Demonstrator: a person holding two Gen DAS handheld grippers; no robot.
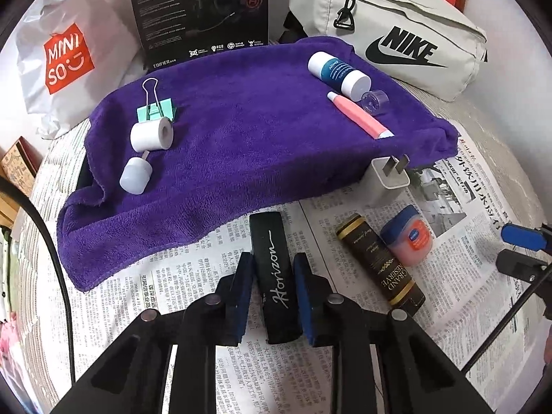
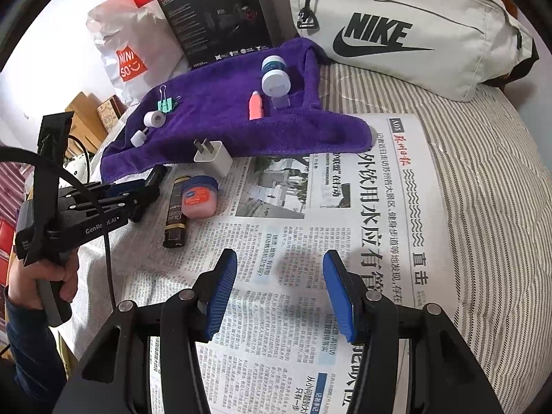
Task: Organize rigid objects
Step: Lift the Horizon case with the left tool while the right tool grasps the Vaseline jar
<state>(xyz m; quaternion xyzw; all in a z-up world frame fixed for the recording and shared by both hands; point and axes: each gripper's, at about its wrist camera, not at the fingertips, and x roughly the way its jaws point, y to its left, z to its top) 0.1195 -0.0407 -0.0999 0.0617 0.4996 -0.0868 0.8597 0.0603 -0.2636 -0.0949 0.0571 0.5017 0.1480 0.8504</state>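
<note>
Low in frame, my left hand-held gripper (image 1: 272,296) straddles the black Horizon case (image 1: 275,277) on the newspaper (image 1: 193,286), pads apparently not quite touching, ready to carry it to the purple towel (image 1: 241,131); the right hand-held gripper (image 2: 281,289) gapes empty.

A striped bed cover (image 2: 483,179) is carrying everything. Lying directly on it are a newspaper (image 2: 345,227) at centre, a purple towel (image 1: 234,145) overlapping the paper's 11 o'clock edge, a grey Nike bag (image 2: 407,31) at 1 o'clock, and a white Miniso bag (image 1: 65,62) (crumpled) at 10 o'clock.
</note>
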